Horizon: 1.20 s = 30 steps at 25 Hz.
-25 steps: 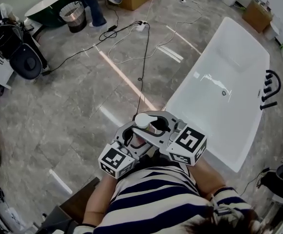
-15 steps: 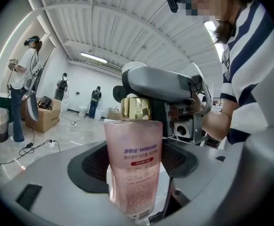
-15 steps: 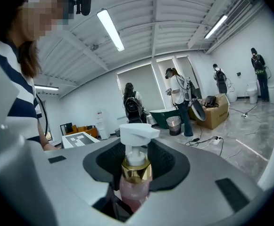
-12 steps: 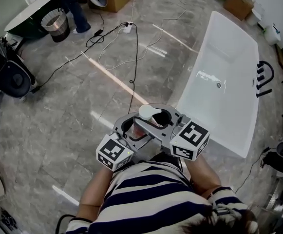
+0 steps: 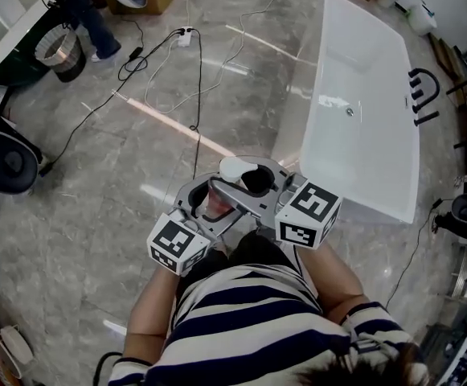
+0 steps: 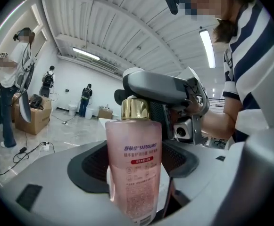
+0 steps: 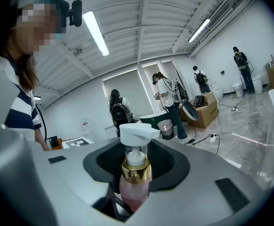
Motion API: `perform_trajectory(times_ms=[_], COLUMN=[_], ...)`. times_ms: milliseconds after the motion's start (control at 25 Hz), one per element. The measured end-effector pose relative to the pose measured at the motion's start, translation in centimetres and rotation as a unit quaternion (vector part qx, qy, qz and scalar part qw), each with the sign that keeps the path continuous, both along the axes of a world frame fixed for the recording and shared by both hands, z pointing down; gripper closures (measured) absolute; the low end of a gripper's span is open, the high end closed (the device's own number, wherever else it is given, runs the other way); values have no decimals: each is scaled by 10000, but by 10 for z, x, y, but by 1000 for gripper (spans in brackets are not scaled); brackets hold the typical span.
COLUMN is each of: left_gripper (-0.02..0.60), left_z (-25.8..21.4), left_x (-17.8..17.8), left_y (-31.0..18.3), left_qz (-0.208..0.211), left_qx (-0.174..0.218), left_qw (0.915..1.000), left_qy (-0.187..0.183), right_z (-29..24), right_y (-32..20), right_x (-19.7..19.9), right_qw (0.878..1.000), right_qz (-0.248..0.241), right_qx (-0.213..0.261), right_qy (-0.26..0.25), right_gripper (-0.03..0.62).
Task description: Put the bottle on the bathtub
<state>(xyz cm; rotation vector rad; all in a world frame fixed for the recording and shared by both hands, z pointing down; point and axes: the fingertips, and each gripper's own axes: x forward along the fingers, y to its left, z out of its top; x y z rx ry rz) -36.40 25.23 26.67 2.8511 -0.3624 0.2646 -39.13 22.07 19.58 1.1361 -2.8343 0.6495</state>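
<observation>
A person in a striped shirt (image 5: 249,328) stands on a grey stone floor (image 5: 96,159) with the pink pump bottle (image 5: 215,203) held out in front of the chest, caught between two hand-held grippers. The left gripper (image 5: 205,209) is clamped on the bottle's clear pink body, label facing its camera. The right gripper (image 5: 253,185) meets it from the opposite side, its jaws closed round the upper part just below the gold collar (image 7: 136,169). Both gripper views show the bottle standing upright along its long axis, the white pump head (image 5: 235,167) on top.

The white bathtub (image 5: 370,71) lies to the right of the pair and stretches away to the far side, its long axis running near to far. Its near end sits just beside the right gripper's marker cube (image 5: 307,215), so the right hand is the nearer of the two — the left is a little further off, on the side away from the tub. A black tap (image 5: 422,95) stands at the tub's right rim, well apart from the bottle.

The bottle is in the air and not yet on the tub. By the look of it, the carry would go rightward and a little further out to reach the tub's left rim or near end, with the bottle kept upright so it can be stood on its base. A cable (image 5: 193,111) trails across the floor on the far side, out of that path.
</observation>
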Motion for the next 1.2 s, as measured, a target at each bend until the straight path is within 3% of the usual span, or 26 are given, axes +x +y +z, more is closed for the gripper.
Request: perform_trajectory(times_ms=[320, 560, 1200], left_gripper=[245, 245, 245], left_z=[-1, 0, 9], left_x=[10, 27, 109], left_y=[-36, -76, -152], left_qz=[239, 326, 736], left_qx=[-45, 8, -35], left_qw=[9996, 9995, 9972], left_qy=[126, 43, -141], right_z=[0, 2, 10], right_y=[-38, -78, -156], right_x=[10, 32, 114], right_qw=[9996, 9992, 9976], right_qz=[241, 347, 690], right_qx=[-98, -113, -98], right_qy=[63, -162, -59], right_gripper=[436, 436, 437])
